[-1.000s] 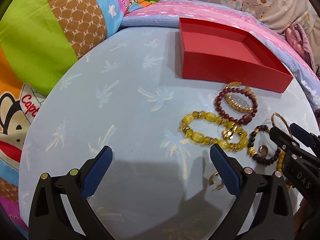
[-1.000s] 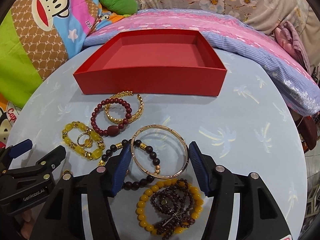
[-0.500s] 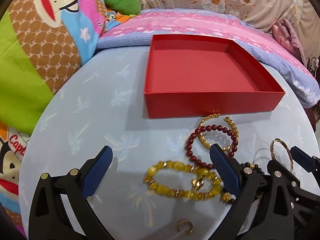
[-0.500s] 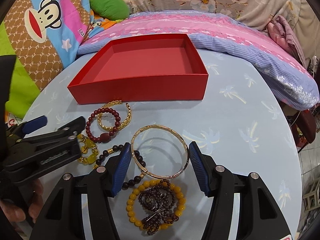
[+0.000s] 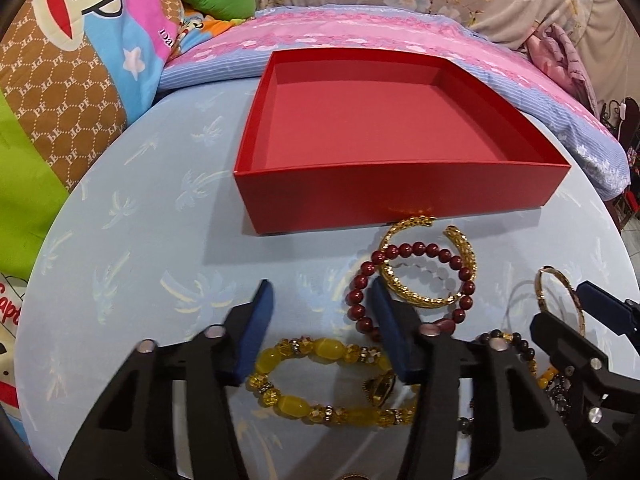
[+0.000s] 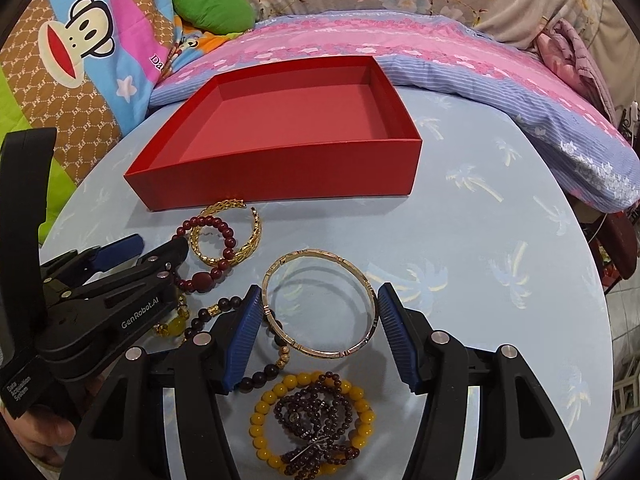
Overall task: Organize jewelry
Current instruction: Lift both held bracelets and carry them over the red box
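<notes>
Since a second ago the left gripper (image 5: pixel 320 330) has swung from bare cloth to over the jewelry and narrowed its jaws partway; in the left wrist view the yellow bead bracelet (image 5: pixel 320 380) lies between its fingers, the dark red bead bracelet (image 5: pixel 412 280) at 1 o'clock, the red box (image 5: pixel 400 196) at 12; in the right wrist view the right gripper (image 6: pixel 318 334), jaws wide, brackets the thin gold bangle (image 6: pixel 320 304) on the table (image 6: pixel 500 240); the box sits at 11 o'clock.
</notes>
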{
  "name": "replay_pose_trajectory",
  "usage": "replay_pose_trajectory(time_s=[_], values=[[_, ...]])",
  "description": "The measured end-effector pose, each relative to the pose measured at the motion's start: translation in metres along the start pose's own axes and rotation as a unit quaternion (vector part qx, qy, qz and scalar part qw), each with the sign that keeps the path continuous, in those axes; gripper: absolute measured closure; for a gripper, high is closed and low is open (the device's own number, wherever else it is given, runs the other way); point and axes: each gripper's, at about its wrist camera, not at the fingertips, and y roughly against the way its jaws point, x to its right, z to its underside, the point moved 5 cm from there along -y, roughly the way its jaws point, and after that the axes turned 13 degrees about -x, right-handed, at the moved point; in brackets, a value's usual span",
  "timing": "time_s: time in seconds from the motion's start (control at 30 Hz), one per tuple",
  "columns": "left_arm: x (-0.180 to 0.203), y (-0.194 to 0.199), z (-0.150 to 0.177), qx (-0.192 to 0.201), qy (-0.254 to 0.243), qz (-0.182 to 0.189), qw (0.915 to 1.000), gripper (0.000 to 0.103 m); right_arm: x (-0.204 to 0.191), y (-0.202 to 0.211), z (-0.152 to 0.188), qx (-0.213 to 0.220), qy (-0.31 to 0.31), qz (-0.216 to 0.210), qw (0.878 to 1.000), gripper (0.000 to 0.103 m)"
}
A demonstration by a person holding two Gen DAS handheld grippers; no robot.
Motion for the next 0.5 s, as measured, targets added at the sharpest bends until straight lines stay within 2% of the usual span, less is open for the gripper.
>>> replay_pose_trajectory(time_s=[0.07, 0.1, 0.27, 0.5], values=[[0.002, 0.002, 0.000, -0.001, -0.004, 0.013, 0.9999, 0.091, -0.001, 0.001, 0.000, 0.000, 0.001, 0.000, 1.000, 0.046], [0.003, 0.003, 0.000, -0.005, -0.003, 0.024, 0.9997, 0.095, -0.001, 0.001, 0.000, 0.000, 0.002, 0.000, 1.000, 0.046], [0.000, 0.015, 0.001, -0.007, 0.007, 0.057, 0.9983, 0.095, -0.003, 0.011, -0.002, 0.007, 0.004, 0.002, 1.000, 0.046], [0.000, 0.061, -0.014, 0.020, -0.002, 0.083, 0.9963, 0.096, -0.009, 0.034, -0.019, 0.019, 0.015, -0.012, 1.000, 0.046]])
